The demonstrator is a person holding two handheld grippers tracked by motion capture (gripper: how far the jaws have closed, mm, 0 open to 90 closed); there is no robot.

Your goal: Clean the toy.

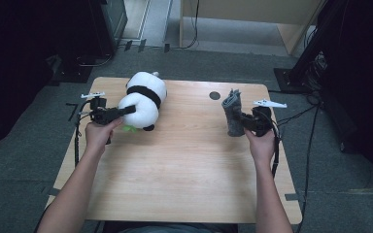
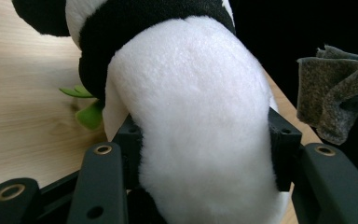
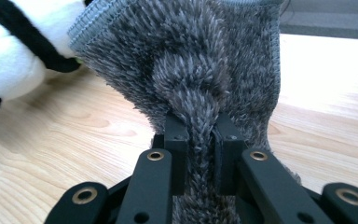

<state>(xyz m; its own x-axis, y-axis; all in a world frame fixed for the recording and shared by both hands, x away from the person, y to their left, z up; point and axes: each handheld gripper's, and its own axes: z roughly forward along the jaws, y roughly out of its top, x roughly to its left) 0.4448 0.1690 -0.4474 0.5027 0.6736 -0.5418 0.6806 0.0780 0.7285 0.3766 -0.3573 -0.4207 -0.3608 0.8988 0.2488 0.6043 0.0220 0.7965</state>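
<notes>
A black-and-white plush panda (image 1: 143, 99) lies on the wooden table (image 1: 184, 174) at the back left. My left gripper (image 1: 126, 110) is shut on one of its white limbs; in the left gripper view the plush panda (image 2: 200, 116) bulges between the two black jaws. At the right, my right gripper (image 1: 240, 120) is shut on a grey shaggy cloth (image 1: 232, 112), which stands up from the table. In the right gripper view the grey cloth (image 3: 200, 79) is pinched into a fold between the pads (image 3: 176, 140), and the panda (image 3: 14, 51) shows at the upper left.
A small green piece (image 1: 129, 128) pokes out under the panda. A dark round hole (image 1: 214, 95) sits in the table near its back edge. Cables (image 1: 301, 114) trail off the right side. Dark equipment stands on the floor beyond the table.
</notes>
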